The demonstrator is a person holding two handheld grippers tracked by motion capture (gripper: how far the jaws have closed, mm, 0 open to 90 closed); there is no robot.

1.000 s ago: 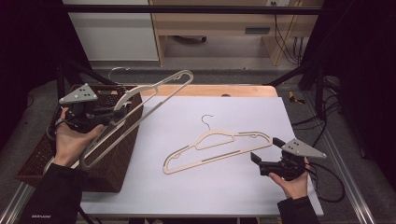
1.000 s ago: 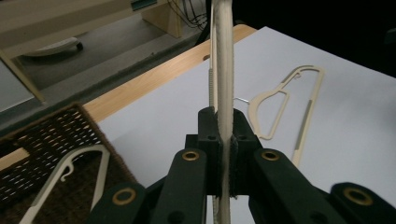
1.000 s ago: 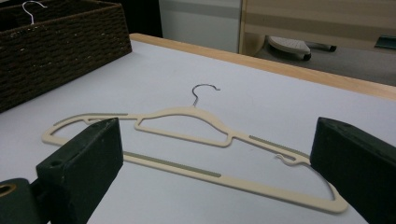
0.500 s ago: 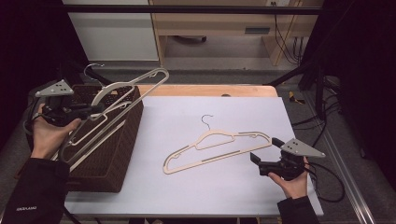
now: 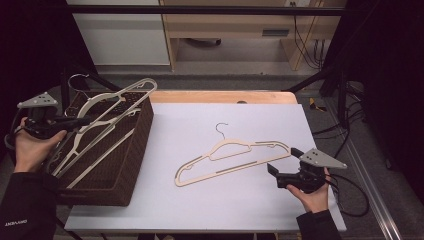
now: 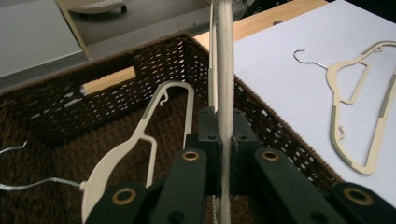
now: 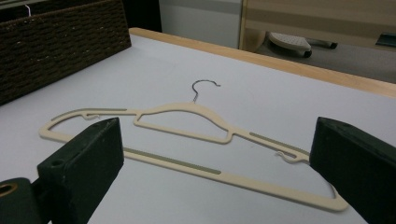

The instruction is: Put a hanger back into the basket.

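Near edge, right: right tool (image 5: 282,172) spread wide, resting on the worktop (image 5: 210,210), tips just short of the flat hanger (image 5: 232,160). Nothing gripped there. Mid-worktop: that hanger lying flat, hook pointing away. Left side: left tool (image 5: 82,120) clamped on a held hanger (image 5: 112,107), tilted over the basket (image 5: 135,150). Inside the basket: another hanger (image 6: 135,140), lying on the bottom.

I see a cream matt plastic hanger (image 5: 232,162) with a thin metal hook on the smooth pale table (image 5: 200,200); left, a dark rough woven wicker basket (image 5: 131,150); at the far side, a wood table edge (image 5: 220,96).
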